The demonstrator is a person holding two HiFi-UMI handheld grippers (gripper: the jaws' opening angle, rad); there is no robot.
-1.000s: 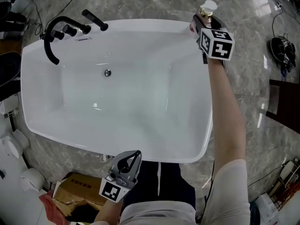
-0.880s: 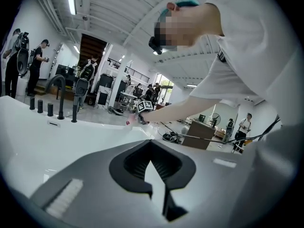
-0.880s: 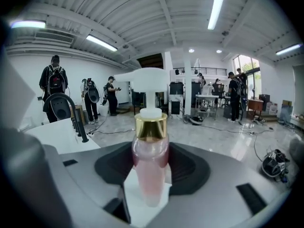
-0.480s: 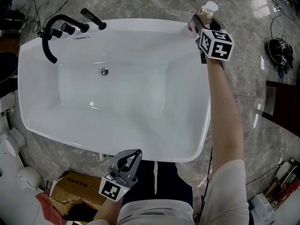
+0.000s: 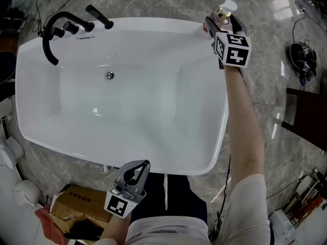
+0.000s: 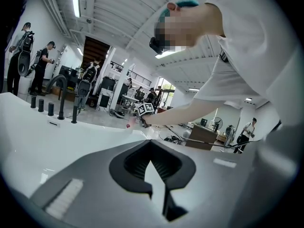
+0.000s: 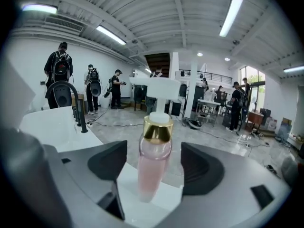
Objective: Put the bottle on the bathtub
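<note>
The clear pump bottle of pink liquid with a gold collar [image 7: 154, 156] stands on the white bathtub's rim [image 5: 153, 23], upper right of the head view. The right hand-held gripper [image 7: 155, 169] has just been opening, its jaws clear of the bottle on both sides. The placing looks done, and only withdrawal seems left. The left hand-held gripper [image 5: 139, 168], lower centre, is closed and empty.

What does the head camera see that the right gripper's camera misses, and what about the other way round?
Only the head view: the whole bathtub basin with its drain, the left tongs, a cardboard box. Only the right gripper view: people wearing backpacks, ceiling lights, and clear gaps between the pads and the pink bottle. Both: the bottle upright on the tub's rim between the right tongs, whose jaws have just been opening, and the black faucet.
</note>
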